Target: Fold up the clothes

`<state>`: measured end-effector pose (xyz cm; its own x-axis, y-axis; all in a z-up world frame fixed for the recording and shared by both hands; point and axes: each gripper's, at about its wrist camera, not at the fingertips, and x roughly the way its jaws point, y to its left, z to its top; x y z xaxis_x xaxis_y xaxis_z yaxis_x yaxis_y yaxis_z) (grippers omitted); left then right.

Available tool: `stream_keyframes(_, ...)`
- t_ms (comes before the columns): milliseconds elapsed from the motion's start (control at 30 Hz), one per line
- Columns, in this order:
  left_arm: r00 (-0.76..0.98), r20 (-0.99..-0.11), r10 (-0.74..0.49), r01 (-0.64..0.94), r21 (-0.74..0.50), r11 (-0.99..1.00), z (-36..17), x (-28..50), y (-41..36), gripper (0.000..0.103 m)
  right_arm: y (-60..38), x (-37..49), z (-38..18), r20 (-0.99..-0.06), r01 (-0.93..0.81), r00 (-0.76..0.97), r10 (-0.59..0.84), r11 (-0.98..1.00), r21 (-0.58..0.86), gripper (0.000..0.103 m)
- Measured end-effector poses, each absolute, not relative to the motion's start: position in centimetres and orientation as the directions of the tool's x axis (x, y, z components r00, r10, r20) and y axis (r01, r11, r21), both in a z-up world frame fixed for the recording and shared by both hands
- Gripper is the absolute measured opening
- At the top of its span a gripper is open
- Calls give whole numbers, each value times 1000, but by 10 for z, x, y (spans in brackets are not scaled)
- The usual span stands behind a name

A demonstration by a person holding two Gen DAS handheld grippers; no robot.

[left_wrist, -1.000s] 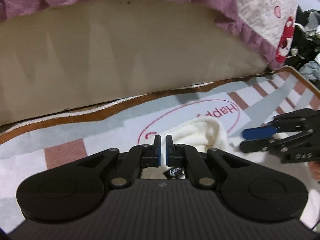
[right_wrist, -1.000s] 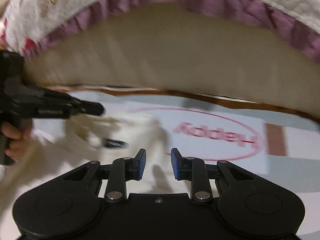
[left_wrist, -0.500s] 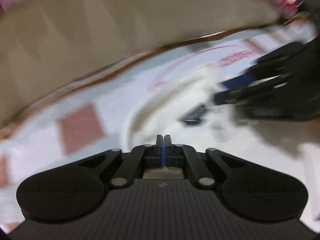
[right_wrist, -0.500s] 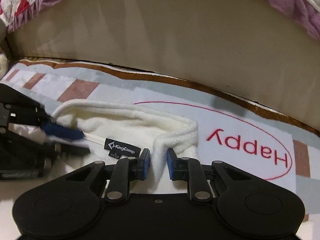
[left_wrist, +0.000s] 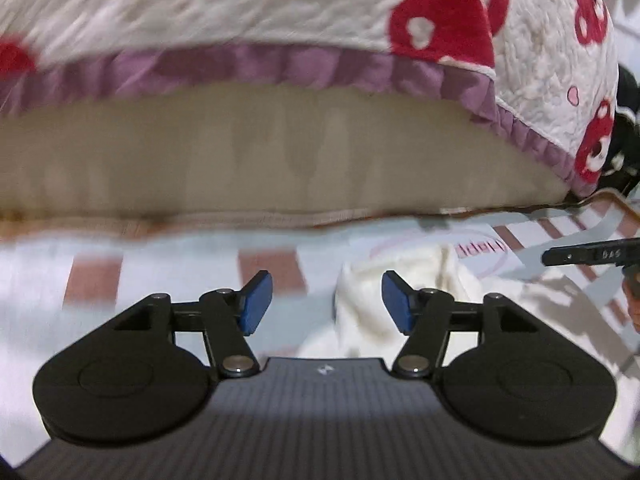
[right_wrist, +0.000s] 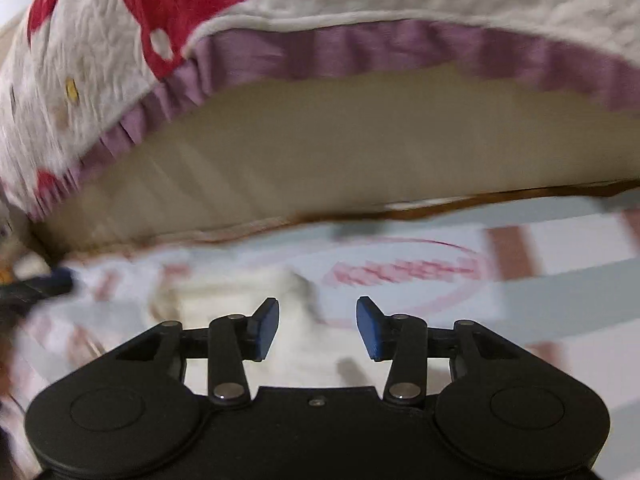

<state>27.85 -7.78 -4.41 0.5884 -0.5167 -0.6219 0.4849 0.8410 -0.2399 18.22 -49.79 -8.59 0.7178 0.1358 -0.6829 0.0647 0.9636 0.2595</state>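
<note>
The left gripper (left_wrist: 326,300) has its jaws opening, its blue pads apart with nothing pinched between them. The right gripper (right_wrist: 317,327) is opening too, gripping nothing. The cream fleece garment (left_wrist: 404,284) lies below and ahead of both on a patterned mat (right_wrist: 560,280), beside its red oval print (right_wrist: 404,272). Behind rises a beige mattress edge (left_wrist: 280,160) under a purple-frilled quilt (left_wrist: 280,20).

We hold the left gripper (left_wrist: 326,300) tilted downward, its blue pads (left_wrist: 256,300) apart and opening, nothing pinched between them. Our right gripper (right_wrist: 317,328) also angles down, jaws opening, pads (right_wrist: 370,332) pressing on nothing.
</note>
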Motion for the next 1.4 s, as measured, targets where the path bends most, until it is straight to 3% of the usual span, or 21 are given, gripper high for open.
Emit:
stream_keyframes(100, 566, -660, -494, 403, -301, 864, -66, 246, -40, 66, -514, 150, -94, -717, 119, 697, 17, 983, 138, 48)
stream_keyframes(200, 539, -683, -493, 299, -392, 870, -85, 222, -10, 70, -522, 121, -97, -726, 281, 673, -143, 957, 72, 49)
stream_keyframes(300, 535, -677, -506, 345, -371, 862, -83, 216, -7, 70, -527, 108, -105, -744, 301, 660, -102, 944, 137, 53)
stream_keyframes(400, 506, -647, -570, 415, -397, 819, -81, 223, -14, 73, -529, 113, -114, -775, 274, 624, -101, 957, 95, 59)
stream_keyframes(533, 420, -707, -569, 445, -386, 808, -95, 221, -41, 75, -540, 120, -124, -769, 276, 636, -62, 949, 152, 61)
stream_keyframes(600, 427, -753, -500, 453, -300, 839, -105, 215, -55, 75, -539, 121, -129, -752, 252, 658, -35, 951, 176, 58)
stream_keyframes(633, 447, -771, -454, 460, -237, 856, -109, 212, -61, 74, -538, 121, -132, -742, 238, 670, -22, 953, 187, 39)
stream_keyframes(667, 473, -780, -409, 465, -173, 868, -112, 213, -67, 70, -536, 121, -132, -737, 223, 676, -20, 958, 179, 27)
stream_keyframes(700, 488, -778, -395, 467, -150, 872, -113, 216, -70, 68, -533, 120, -131, -732, 209, 681, -22, 964, 165, 27)
stream_keyframes(733, 495, -768, -406, 462, -163, 872, -113, 222, -70, 60, -530, 119, -131, -727, 194, 686, -23, 969, 152, 22)
stream_keyframes(767, 500, -758, -420, 453, -185, 872, -112, 229, -70, 45, -529, 118, -129, -721, 188, 692, -20, 970, 154, 20)
stream_keyframes(800, 505, -751, -424, 454, -187, 871, -112, 232, -71, 38, -528, 116, -128, -715, 185, 699, -15, 970, 160, 20)
stream_keyframes(833, 513, -747, -422, 463, -174, 869, -112, 232, -72, 25, -528, 115, -126, -709, 181, 705, -11, 969, 166, 21)
stream_keyframes(900, 527, -739, -419, 479, -148, 865, -111, 232, -74, 17, -531, 119, -129, -726, 208, 687, -22, 963, 168, 33)
stream_keyframes(967, 544, -732, -410, 490, -119, 863, -108, 230, -77, 13, -536, 128, -135, -745, 229, 666, -28, 959, 169, 63)
stream_keyframes(1033, 570, -718, -400, 495, -88, 864, -102, 223, -78, 11, -538, 137, -139, -757, 252, 652, -44, 954, 162, 64)
stream_keyframes(1067, 588, -705, -396, 497, -71, 865, -97, 220, -79, 10, -538, 139, -139, -747, 249, 664, -41, 954, 169, 49)
stream_keyframes(1133, 639, -647, -416, 505, -55, 861, -78, 211, -76, 9, -534, 139, -132, -709, 232, 704, -43, 957, 173, 10)
stream_keyframes(1267, 723, -492, -485, 523, -68, 849, -36, 191, -65, 9, -520, 122, -101, -594, 204, 801, -80, 968, 144, 10)
stream_keyframes(1400, 755, -462, -465, 475, -102, 874, -33, 206, -54, 9, -524, 115, -70, -502, 228, 856, -128, 963, 143, 10)
